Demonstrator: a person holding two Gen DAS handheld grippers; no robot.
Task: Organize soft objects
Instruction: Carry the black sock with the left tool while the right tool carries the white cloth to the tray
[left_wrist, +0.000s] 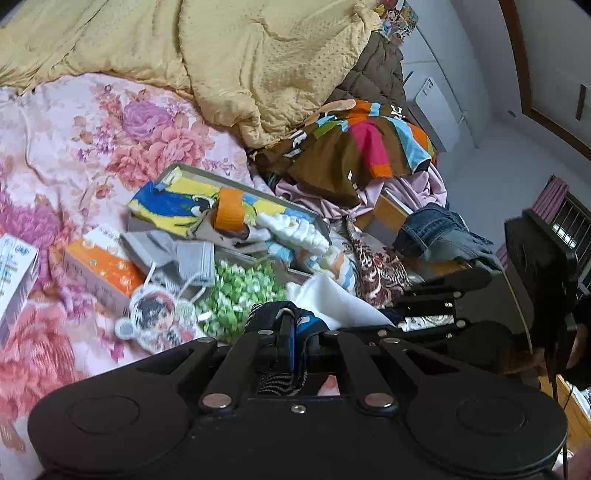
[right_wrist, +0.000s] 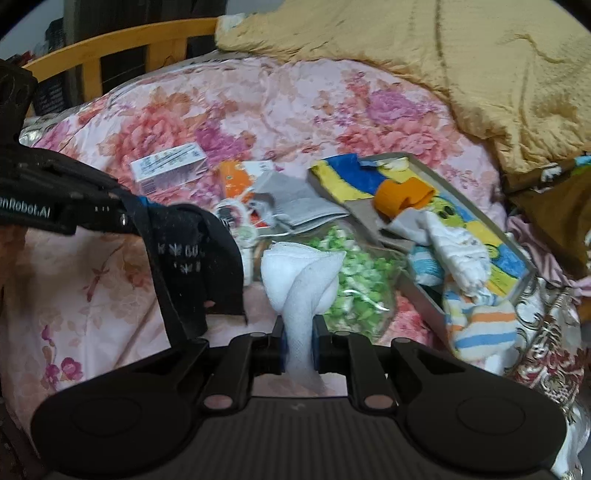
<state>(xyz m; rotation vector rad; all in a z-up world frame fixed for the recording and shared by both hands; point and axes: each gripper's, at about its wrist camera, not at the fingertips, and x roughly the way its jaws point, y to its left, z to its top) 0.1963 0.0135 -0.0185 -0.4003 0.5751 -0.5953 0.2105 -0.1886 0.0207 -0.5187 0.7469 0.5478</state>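
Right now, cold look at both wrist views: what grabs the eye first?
The right gripper is clamped on a white cloth in the foreground. To its left, the left gripper holds a black sock. Behind both, a cartoon-print tray of clutter lies on the pink floral quilt.

bedspread (right_wrist: 258, 110): pink floral | quilt (right_wrist: 480, 55): mustard yellow | cloth (right_wrist: 299, 280): white | sock (right_wrist: 192, 251): black, possibly white-patterned
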